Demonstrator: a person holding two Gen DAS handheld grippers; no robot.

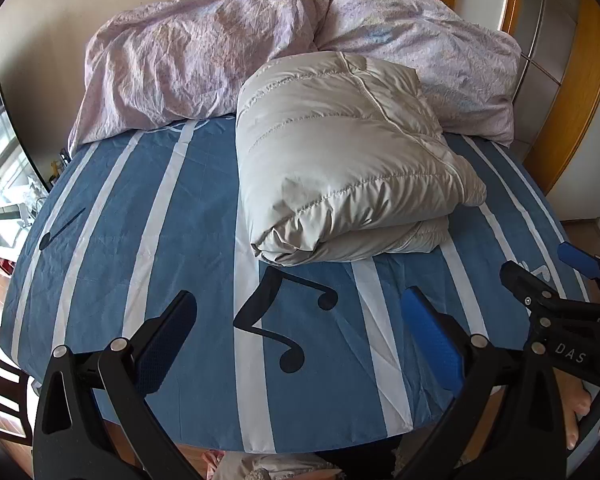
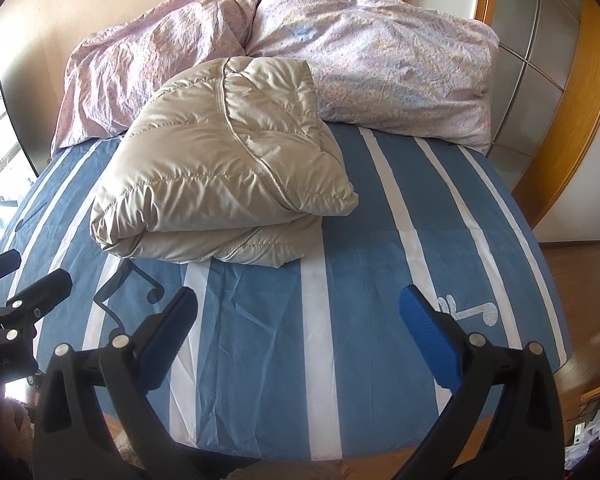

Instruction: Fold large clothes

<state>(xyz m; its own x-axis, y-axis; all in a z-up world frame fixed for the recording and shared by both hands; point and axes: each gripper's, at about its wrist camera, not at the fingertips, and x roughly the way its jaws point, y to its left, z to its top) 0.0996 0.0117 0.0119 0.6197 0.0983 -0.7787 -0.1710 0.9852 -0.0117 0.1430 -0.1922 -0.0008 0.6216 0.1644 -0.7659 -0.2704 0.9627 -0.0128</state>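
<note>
Puffy beige coat folded in a thick bundle, mid-bed, touching the pink quilt at the far edge. Left claw and right claw wide apart, empty, near the front edge. Folding looks done; maybe one pat next

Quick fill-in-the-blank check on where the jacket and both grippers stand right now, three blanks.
1. The beige puffer jacket lies ____ on the striped sheet.
2. The left gripper and right gripper both have their jaws ____.
3. Behind the jacket lies a crumpled ____ duvet.

Missing words: folded; open; pink
</note>
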